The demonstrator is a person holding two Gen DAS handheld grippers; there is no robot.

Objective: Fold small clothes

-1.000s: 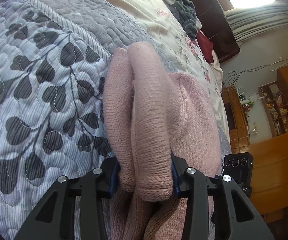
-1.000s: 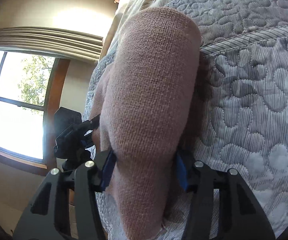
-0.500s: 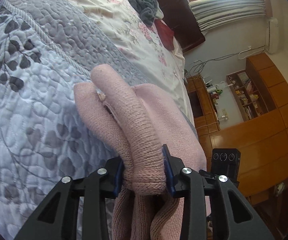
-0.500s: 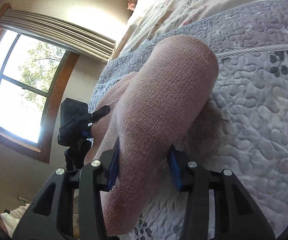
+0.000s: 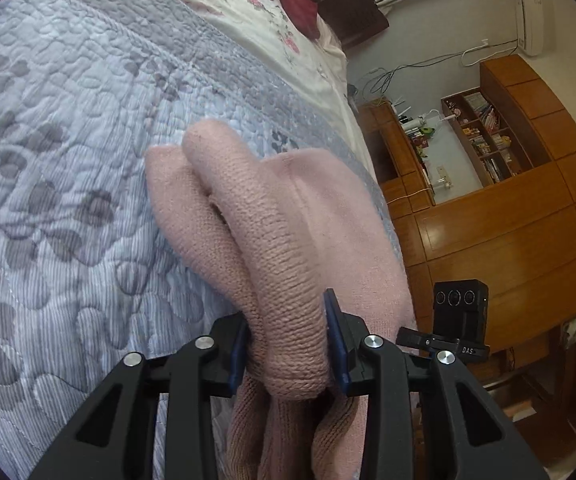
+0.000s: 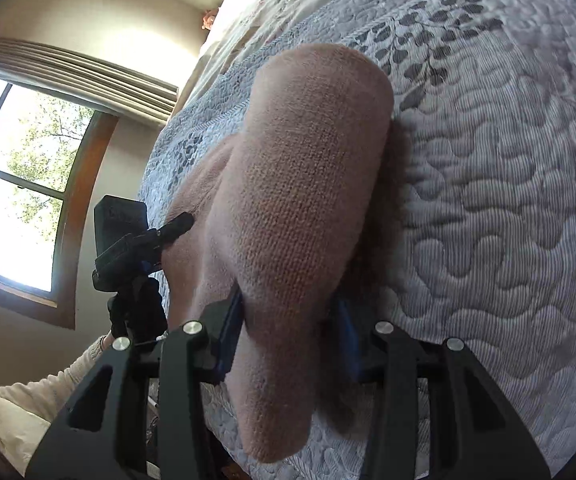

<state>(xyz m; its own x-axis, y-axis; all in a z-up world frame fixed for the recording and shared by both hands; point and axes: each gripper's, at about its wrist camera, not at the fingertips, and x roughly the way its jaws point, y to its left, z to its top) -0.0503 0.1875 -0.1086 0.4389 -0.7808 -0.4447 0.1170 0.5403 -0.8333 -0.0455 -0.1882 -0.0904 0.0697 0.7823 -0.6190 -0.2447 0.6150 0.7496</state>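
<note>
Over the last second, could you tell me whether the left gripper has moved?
Yes. The left gripper, shut on the pink sweater, has swung toward the wooden cabinets, which fill more of its view.

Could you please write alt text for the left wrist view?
The left gripper pinches a thick fold of a pink knit garment above a grey leaf-patterned quilt. The right gripper shows beside it, with wooden cabinets behind.

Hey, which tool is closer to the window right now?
Left. The left tool sits on the window side of the pink sweater; the right tool grips it farther from the window.
</note>
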